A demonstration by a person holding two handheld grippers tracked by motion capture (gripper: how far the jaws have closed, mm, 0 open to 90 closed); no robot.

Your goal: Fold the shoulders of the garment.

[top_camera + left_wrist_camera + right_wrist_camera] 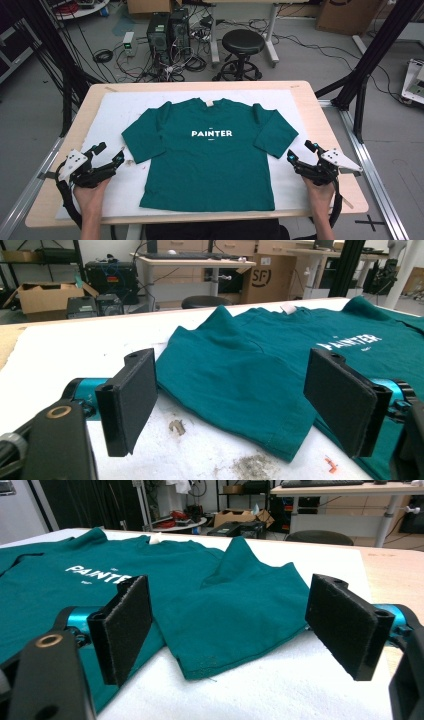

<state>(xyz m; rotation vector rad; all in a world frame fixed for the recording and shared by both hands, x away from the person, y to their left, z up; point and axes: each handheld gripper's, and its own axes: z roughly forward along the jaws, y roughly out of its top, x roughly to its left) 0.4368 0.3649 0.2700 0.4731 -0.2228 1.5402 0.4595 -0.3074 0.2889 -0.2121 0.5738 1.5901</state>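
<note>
A dark green T-shirt (pixel 210 150) with white "PAINTER" lettering lies flat, front up, on the white mat (pixel 125 107), sleeves spread. My left gripper (pixel 110 155) rests on the mat just left of the shirt's left sleeve cuff (pixel 280 440), open with nothing between its pads. My right gripper (pixel 300 152) sits by the right sleeve cuff (pixel 220 660), also open and empty. In the left gripper view, the left gripper (pixel 235 405) faces the sleeve hem. The right gripper (pixel 230 630) likewise faces its sleeve's hem in the right gripper view.
The mat covers a light wooden table (pixel 320 120). Stains and crumbs (pixel 250 465) mark the mat near the left sleeve. Beyond the table stand a black stool (pixel 243 42), computer towers (pixel 167 30) and cables. Black frame posts (pixel 365 60) flank the table.
</note>
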